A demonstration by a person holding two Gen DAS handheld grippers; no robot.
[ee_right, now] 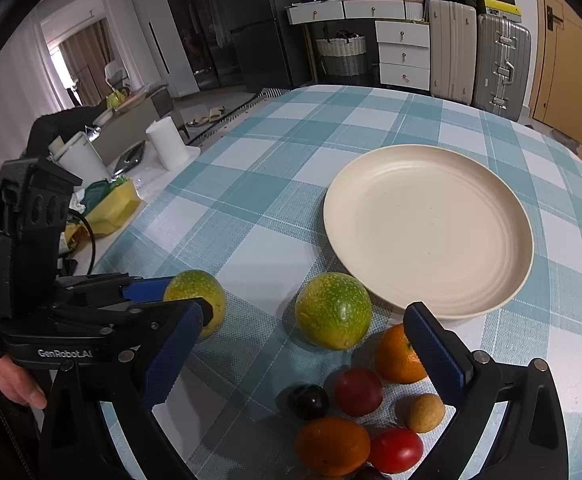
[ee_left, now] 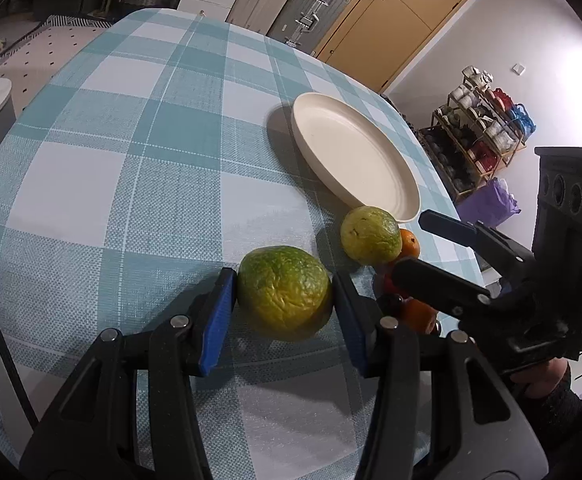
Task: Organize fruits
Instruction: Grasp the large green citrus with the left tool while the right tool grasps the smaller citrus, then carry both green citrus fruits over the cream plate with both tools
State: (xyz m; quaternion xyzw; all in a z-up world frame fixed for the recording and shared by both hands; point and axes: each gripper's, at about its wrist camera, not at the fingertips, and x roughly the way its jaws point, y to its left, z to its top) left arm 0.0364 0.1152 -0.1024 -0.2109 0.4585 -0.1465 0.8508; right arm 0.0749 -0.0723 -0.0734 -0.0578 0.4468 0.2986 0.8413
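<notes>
Where the left hand-held gripper (ee_left: 285,300) reaches over the near edge of the table (ee_left: 131,160), its two blue pads press on either side of a wrinkled green-yellow fruit (ee_left: 284,292), which sits low over the checked cloth; whether it rests on the cloth or is lifted just clear cannot be told. The right hand-held gripper (ee_right: 303,344) stands wide open with nothing between its pads, and it hovers above a cluster of small fruits: an orange fruit (ee_right: 332,445) and a red tomato-like fruit (ee_right: 396,449) nearest, then a dark plum-like fruit (ee_right: 309,401), a second red fruit (ee_right: 358,391) and a small tan fruit (ee_right: 425,413), with a mandarin (ee_right: 397,356) just beside the right pad. A little farther out lies a second green-yellow fruit (ee_right: 333,311), apart from the gripped one and close to the rim of the cream plate (ee_right: 427,228). The plate lies flat on the cloth with nothing on it. Beyond the table's far edge stand white drawers (ee_right: 403,54), a woven basket (ee_right: 341,54), two upright suitcases (ee_right: 479,60) and a wooden door (ee_right: 571,68).
</notes>
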